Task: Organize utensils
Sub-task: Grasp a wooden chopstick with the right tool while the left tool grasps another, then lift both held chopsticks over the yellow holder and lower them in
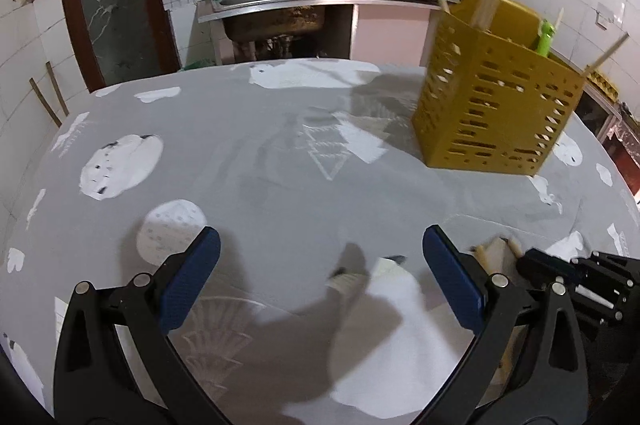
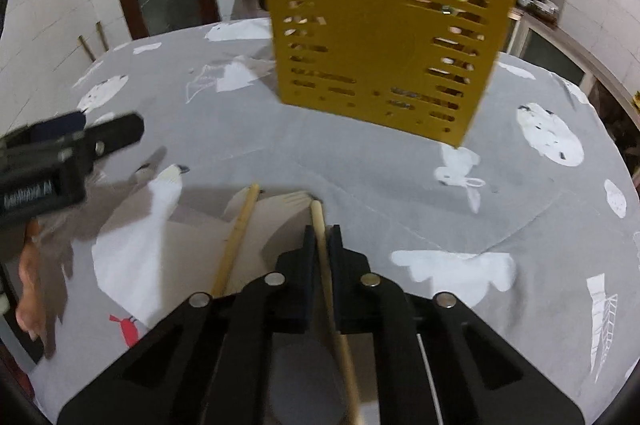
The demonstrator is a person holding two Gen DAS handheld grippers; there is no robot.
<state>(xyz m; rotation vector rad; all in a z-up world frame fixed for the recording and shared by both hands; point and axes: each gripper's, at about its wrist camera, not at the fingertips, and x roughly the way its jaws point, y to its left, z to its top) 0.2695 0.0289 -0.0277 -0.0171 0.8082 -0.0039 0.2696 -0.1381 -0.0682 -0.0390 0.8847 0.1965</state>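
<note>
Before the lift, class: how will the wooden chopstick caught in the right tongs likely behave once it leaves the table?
The chopstick looks thin, straight and wooden, so probably stiff and light. The right tongs pinch it near one end, so the long free part may swing or pivot. It looks round, so if dropped it could roll across the tablecloth.

The right claw (image 2: pixel 321 239) is clamped on a wooden chopstick (image 2: pixel 320 225) lying on the grey patterned worktop (image 2: pixel 360 177). A second chopstick (image 2: pixel 240 225) lies just to its left. Beyond stands a yellow slotted holder (image 2: pixel 384 41) with sticks in it. The left claw (image 2: pixel 80 137) is at the left edge, blurred.
</note>
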